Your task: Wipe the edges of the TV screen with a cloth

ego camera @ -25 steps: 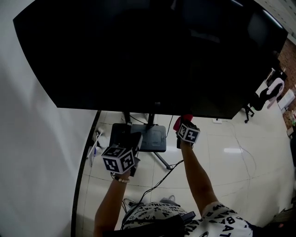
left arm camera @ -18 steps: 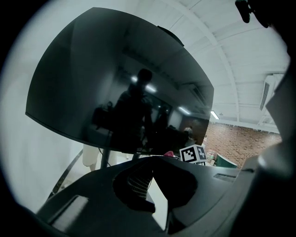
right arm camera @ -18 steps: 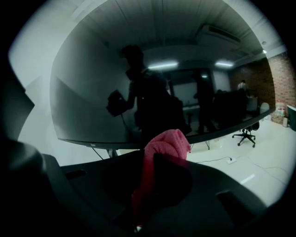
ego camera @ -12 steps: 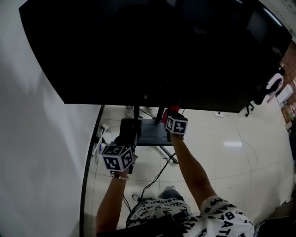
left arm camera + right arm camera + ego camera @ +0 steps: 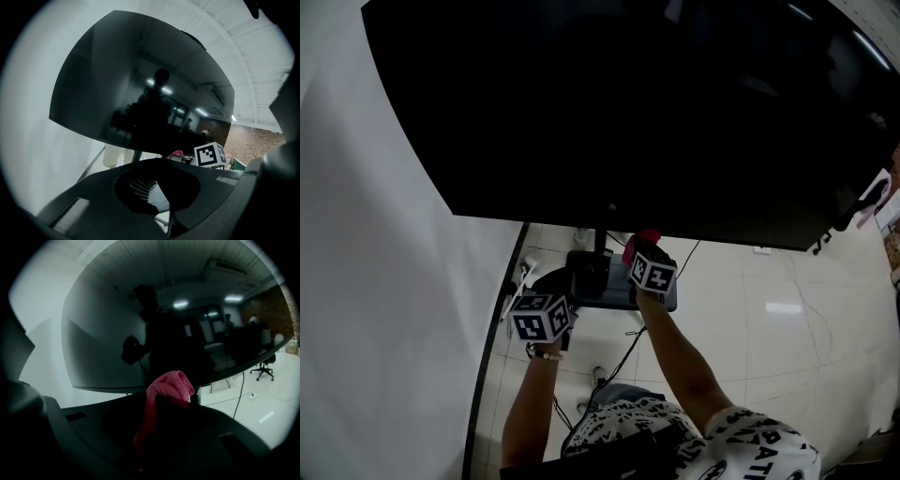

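The large black TV screen fills the top of the head view; its lower edge slants across the middle. My right gripper is shut on a red-pink cloth, and the cloth sits up against that lower edge near the stand post. In the right gripper view the cloth sticks up from the closed jaws in front of the screen. My left gripper hangs lower and to the left, below the screen, shut with nothing in it. From the left gripper view I see the screen and the cloth.
The TV stand's dark base rests on the pale tiled floor, with cables trailing toward me. A white wall runs along the left. An office chair stands far right.
My right gripper and the cloth have slid left along the screen's lower edge, toward the stand post. The left gripper has stayed low beside it.
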Tool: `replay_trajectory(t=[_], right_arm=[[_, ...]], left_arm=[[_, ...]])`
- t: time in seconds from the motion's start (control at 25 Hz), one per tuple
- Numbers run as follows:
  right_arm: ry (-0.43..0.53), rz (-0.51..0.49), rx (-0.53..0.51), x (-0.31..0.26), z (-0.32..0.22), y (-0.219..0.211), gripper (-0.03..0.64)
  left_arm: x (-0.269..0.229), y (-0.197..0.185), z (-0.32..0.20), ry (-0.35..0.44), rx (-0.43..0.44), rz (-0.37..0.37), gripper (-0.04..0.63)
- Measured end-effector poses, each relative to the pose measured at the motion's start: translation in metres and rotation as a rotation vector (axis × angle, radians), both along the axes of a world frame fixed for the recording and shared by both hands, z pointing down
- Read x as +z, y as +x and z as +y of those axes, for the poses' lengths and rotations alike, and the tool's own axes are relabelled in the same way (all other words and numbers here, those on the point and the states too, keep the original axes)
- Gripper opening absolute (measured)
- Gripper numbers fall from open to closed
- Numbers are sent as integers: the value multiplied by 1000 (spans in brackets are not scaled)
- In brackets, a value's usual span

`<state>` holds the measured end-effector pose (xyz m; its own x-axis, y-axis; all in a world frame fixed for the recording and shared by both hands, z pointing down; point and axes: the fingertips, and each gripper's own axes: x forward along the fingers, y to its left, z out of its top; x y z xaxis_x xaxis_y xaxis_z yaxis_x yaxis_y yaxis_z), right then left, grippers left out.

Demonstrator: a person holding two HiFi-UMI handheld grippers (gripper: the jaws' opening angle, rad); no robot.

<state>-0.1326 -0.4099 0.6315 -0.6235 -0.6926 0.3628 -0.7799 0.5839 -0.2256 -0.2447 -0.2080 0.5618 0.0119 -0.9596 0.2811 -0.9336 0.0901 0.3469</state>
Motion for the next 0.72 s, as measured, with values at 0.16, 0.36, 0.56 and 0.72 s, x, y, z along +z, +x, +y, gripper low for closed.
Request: replay_trajectory(t=[0.16,0.36,0.56,0.72], right_arm=[[-14,-37,-40,-2,15,-32,55],[-40,-68,-121,-8,28,-71,55],[-52,-80,-145,-11,44,-108,55],[-66,-96,-146,0,61,-156,56]], left_arm=[[6,-26,-14,-16,-38,-21,3],[1,-66,-31,-26,-92,-47,3],[4,-101,-27,-29,-97,-36,3],[20,-139,-9,-42,-85,-30,3]])
